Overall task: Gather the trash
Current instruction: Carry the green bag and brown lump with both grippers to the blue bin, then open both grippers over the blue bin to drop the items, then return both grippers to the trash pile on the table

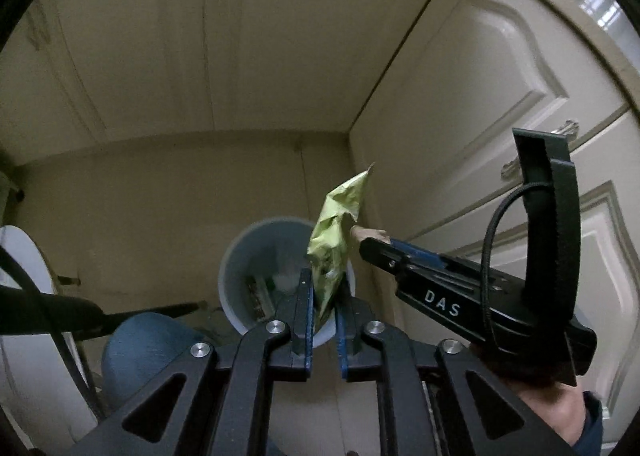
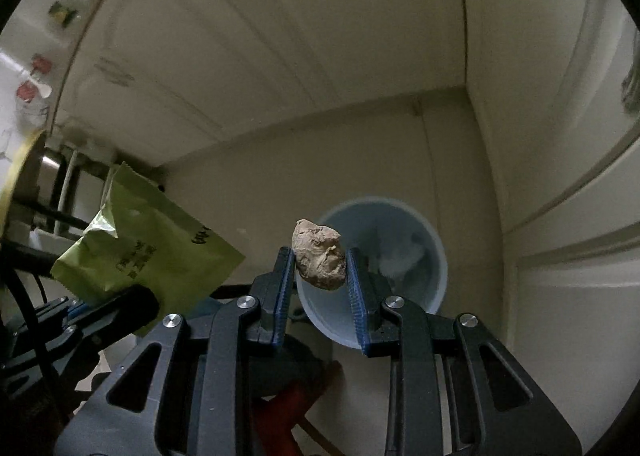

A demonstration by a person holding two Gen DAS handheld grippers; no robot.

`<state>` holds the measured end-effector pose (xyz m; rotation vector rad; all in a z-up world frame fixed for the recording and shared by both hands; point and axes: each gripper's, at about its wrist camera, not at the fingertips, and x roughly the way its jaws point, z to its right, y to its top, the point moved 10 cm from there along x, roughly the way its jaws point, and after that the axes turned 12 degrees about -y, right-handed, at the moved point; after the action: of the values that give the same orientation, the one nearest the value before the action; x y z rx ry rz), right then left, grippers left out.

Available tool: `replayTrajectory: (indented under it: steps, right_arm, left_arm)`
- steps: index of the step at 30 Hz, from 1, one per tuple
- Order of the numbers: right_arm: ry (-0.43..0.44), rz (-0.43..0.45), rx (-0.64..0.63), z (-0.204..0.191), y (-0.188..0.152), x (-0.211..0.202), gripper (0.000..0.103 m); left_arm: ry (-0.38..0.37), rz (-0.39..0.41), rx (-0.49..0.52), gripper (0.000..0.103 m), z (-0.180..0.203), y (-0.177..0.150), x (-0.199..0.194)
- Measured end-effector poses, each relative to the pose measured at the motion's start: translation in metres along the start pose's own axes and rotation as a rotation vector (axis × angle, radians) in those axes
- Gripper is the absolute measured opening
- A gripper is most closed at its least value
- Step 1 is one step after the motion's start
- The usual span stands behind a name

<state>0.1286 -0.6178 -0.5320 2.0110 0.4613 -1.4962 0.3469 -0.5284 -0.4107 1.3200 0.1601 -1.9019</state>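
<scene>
— What is the left gripper (image 1: 325, 288) carrying?

— It is pinching a crumpled light-green foil snack wrapper (image 1: 338, 240) between its blue-padded fingers (image 1: 308, 308), clamped tight on the wrapper's lower edge. The wrapper is sticking up and hanging over the rim of the round pale-blue plastic waste bin (image 1: 240, 256) standing on the floor in the corner by the cream panelled cabinet doors (image 1: 500, 67).

— And the right gripper (image 2: 320, 256)?

— It is squeezing a crumpled beige paper wad (image 2: 319, 254) between its fingertips, pads pressing on both sides. The wad is hovering in front of the bin's opening, where whitish rubbish is already lying inside.

— Are the two grippers near each other?

— Yes, they are pointing down side by side, both just above the bin.
</scene>
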Motion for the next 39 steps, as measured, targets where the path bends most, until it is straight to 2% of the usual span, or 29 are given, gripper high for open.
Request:
replayTrajectory:
  steps: [3, 5, 7, 8, 12, 14, 19, 25, 30, 32, 34, 36, 39]
  right_arm:
    - [-0.003, -0.022, 0.024, 0.01, -0.003, 0.013, 0.027]
    - [0.0, -0.031, 0.034, 0.013, -0.002, 0.017, 0.033]
    - [-0.006, -0.03, 0.043, 0.017, 0.0, 0.018, 0.049]
    - [-0.007, -0.027, 0.047, 0.019, -0.001, 0.017, 0.054]
    - [-0.018, -0.003, 0.078, 0.027, -0.001, 0.009, 0.103]
    - [-0.039, 0.012, 0.098, 0.031, 0.0, 0.005, 0.103]
    - [-0.082, 0.026, 0.122, 0.033, 0.002, -0.009, 0.103]
    - [-0.099, 0.096, 0.121, 0.021, 0.006, -0.047, 0.103]
    - [-0.111, 0.193, 0.122, 0.005, 0.018, -0.097, 0.103]
    - [-0.106, 0.254, 0.115, -0.007, 0.025, -0.127, 0.103]
    - [-0.093, 0.316, 0.1, -0.023, 0.031, -0.157, 0.103]
    - [-0.076, 0.382, 0.074, -0.045, 0.036, -0.189, 0.103]
    - [-0.042, 0.45, 0.031, -0.081, 0.039, -0.223, 0.103]
  left_arm:
    - [0.021, -0.024, -0.007, 0.019, -0.006, 0.003, 0.01]
    - [0.028, -0.02, -0.006, 0.036, -0.002, 0.01, 0.018]
    - [0.043, -0.006, -0.011, 0.046, -0.003, 0.01, 0.014]
    - [0.051, -0.001, -0.011, 0.05, 0.0, 0.008, 0.015]
    - [0.093, 0.023, -0.001, 0.066, 0.008, -0.001, 0.008]
    - [0.123, 0.05, 0.019, 0.075, 0.009, -0.003, 0.001]
    - [0.168, 0.122, 0.069, 0.085, 0.025, -0.009, -0.022]
    - [0.172, 0.184, 0.117, 0.088, 0.043, -0.02, -0.057]
    - [0.146, 0.281, 0.166, 0.088, 0.055, -0.044, -0.124]
    - [0.143, 0.343, 0.193, 0.094, 0.065, -0.05, -0.153]
    - [0.183, 0.435, 0.221, 0.102, 0.069, -0.058, -0.191]
    - [0.215, 0.499, 0.226, 0.102, 0.067, -0.07, -0.221]
    - [0.235, 0.582, 0.176, 0.102, 0.054, -0.09, -0.271]
